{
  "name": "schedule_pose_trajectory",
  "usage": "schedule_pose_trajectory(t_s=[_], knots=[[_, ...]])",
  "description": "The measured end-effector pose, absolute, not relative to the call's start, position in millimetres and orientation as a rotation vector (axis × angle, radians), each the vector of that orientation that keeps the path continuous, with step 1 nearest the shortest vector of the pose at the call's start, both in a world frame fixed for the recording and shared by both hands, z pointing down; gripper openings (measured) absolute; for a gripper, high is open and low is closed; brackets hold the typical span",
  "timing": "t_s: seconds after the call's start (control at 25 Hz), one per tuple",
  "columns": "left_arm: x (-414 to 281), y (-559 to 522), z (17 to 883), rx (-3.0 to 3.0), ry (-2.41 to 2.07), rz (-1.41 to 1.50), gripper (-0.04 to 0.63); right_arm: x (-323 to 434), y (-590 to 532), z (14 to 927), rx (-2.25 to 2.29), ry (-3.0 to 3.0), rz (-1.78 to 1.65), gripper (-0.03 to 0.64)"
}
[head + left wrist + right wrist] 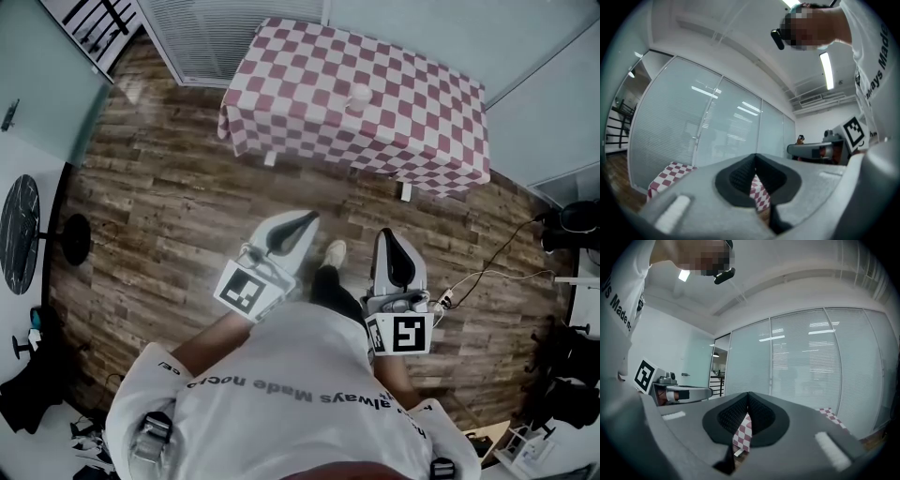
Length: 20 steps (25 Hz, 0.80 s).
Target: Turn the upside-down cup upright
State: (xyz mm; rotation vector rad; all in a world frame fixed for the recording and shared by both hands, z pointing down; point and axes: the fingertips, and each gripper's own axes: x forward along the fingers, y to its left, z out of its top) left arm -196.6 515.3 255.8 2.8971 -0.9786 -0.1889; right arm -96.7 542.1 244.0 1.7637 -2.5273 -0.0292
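Red-and-white checked cloth covers the table (281,94) bearing a pale cup (359,97). Left gripper (306,218) and right gripper (386,235) are pressed together, empty. The shirt (281,361) reads "always Made".

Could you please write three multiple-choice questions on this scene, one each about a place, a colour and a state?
1. Where is the cup?
A on the floor
B on the table
C in a gripper

2. The cloth is checked in:
A red and white
B blue and white
C green and yellow

3. The left gripper and right gripper are:
A both shut
B both open
C one open, one shut

Answers:
B, the cup stands on the cloth.
A, the head view shows red-and-white checks.
A, each gripper view shows pads together, holding nothing.
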Motion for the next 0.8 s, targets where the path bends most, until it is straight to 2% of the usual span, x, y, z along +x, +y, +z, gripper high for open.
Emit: schedule_pose_trajectory(t_s=[0.28,0.8], knots=[[-170,477,261,2.889,-0.985,-0.184,0.003,-67,505,248,1.778,-2.526,-0.02,0.002],[-62,369,256,2.913,-1.006,-0.15,0.003,42,396,245,1.765,-2.553,-0.028,0.002]])
